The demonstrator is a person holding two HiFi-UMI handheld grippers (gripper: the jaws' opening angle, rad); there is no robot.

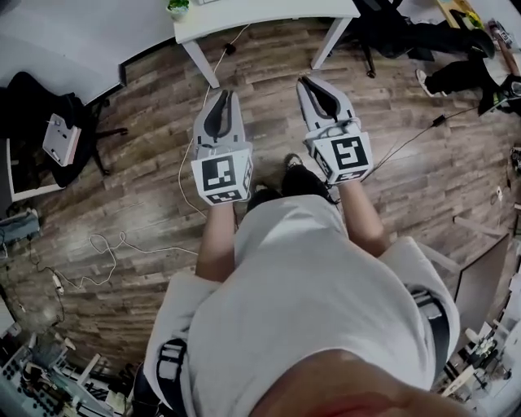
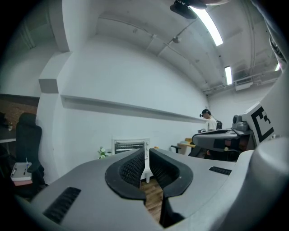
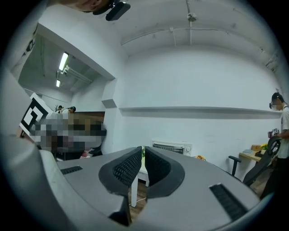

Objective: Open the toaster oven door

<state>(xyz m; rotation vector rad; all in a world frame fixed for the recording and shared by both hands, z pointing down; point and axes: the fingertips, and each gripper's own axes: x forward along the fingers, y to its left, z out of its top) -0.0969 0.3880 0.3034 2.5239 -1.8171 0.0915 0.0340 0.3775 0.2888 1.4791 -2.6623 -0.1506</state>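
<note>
Wood-plank flooring (image 1: 146,187) fills most of the head view, with a white table (image 1: 269,18) seen at its upper edge and a small potted plant (image 1: 178,8) standing on that table. The left gripper (image 1: 224,94) and the right gripper (image 1: 310,81) are held side by side above the floor, well short of the table and pointed towards it. A loose white cable (image 1: 110,243) is seen on the floor to the left, and a black office chair (image 1: 61,134) stands farther left.

In the left gripper view the jaws are pressed together with nothing gripped between them; only a table leg is glimpsed past the tips. In the right gripper view the jaws are likewise clenched and empty.

The toaster oven (image 2: 130,145) is set on the table against the white wall (image 2: 135,81), well apart from both grippers. Its door seems to be closed, though it is too small to be sure. A person (image 2: 210,121) is seen standing in the far background.
</note>
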